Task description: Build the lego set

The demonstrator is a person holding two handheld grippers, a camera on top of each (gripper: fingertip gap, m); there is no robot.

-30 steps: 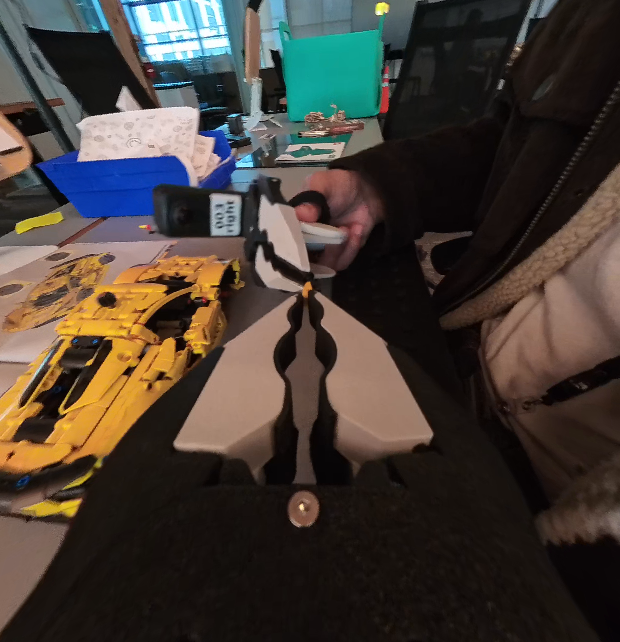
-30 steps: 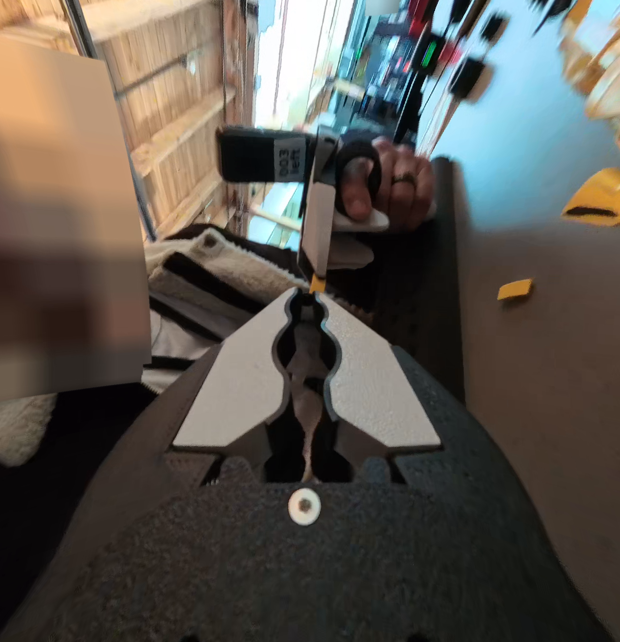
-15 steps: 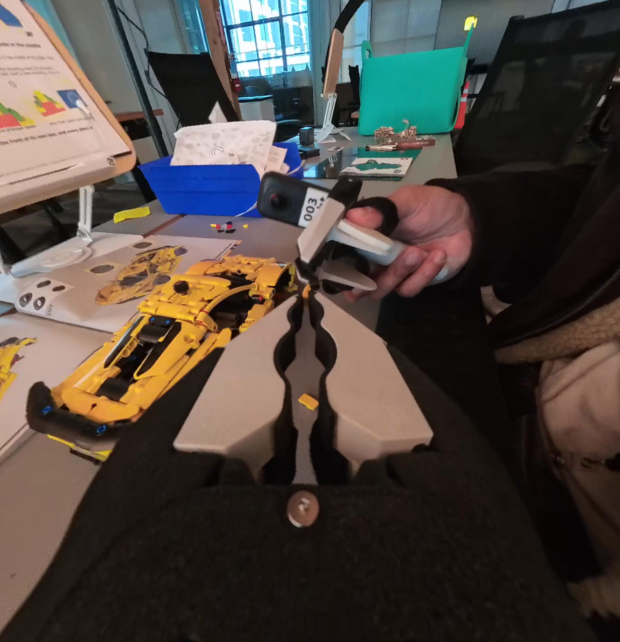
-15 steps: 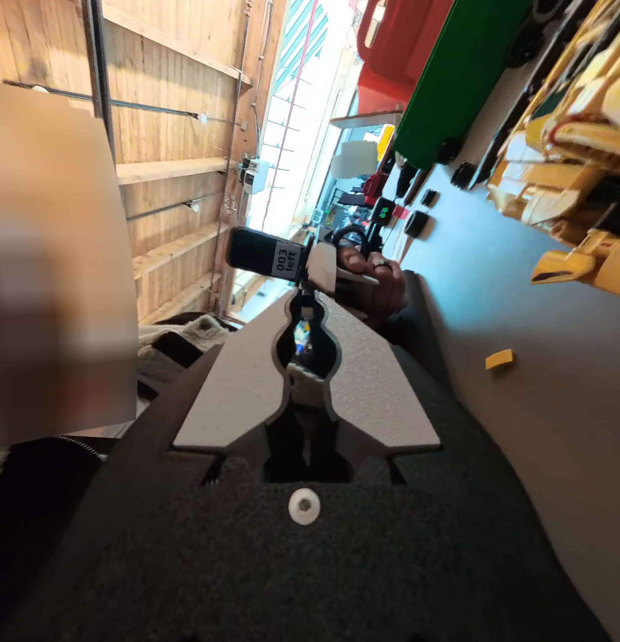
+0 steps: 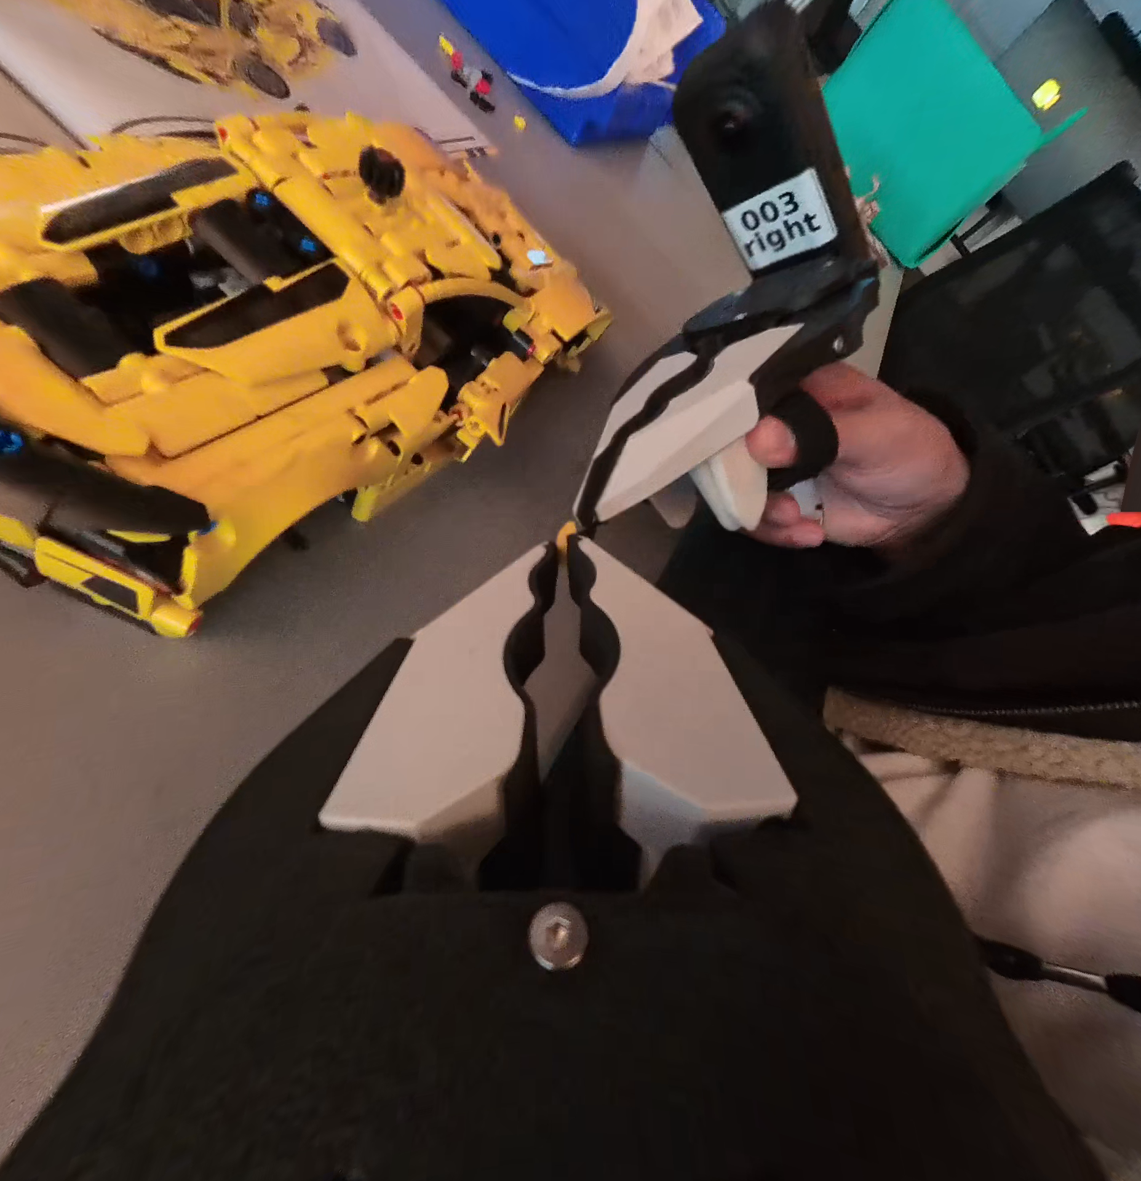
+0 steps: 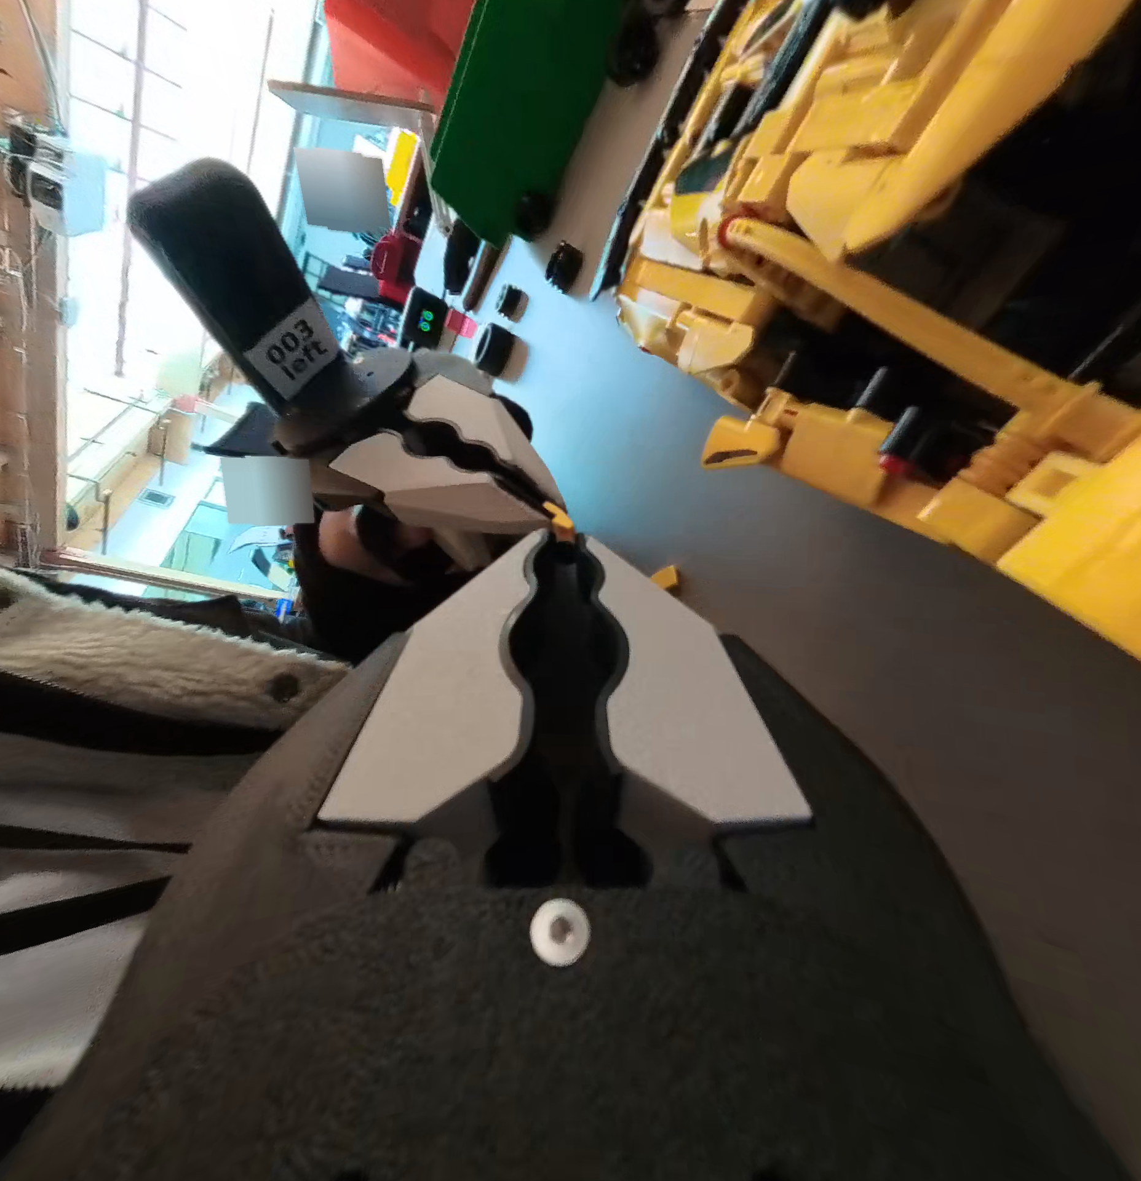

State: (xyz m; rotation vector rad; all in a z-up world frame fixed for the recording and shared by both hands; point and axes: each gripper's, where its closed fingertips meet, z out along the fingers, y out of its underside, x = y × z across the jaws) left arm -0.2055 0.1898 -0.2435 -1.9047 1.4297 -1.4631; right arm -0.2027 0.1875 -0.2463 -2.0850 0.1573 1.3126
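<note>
Two grippers meet tip to tip over one small yellow piece beside the yellow lego car.

Left wrist view: the left gripper is nearly closed, pinching the small yellow piece; the right gripper touches it from the car's right, near a blue bin.
Right wrist view: the right gripper, tips nearly together, meets the piece, but its grip cannot be told. The car is cut off; a loose yellow part lies on the table just beside it.

A white sticker with dark print stood on the black camera body above the right gripper, just beside its lens. A like grey sticker sat on the camera body above the left gripper.
</note>
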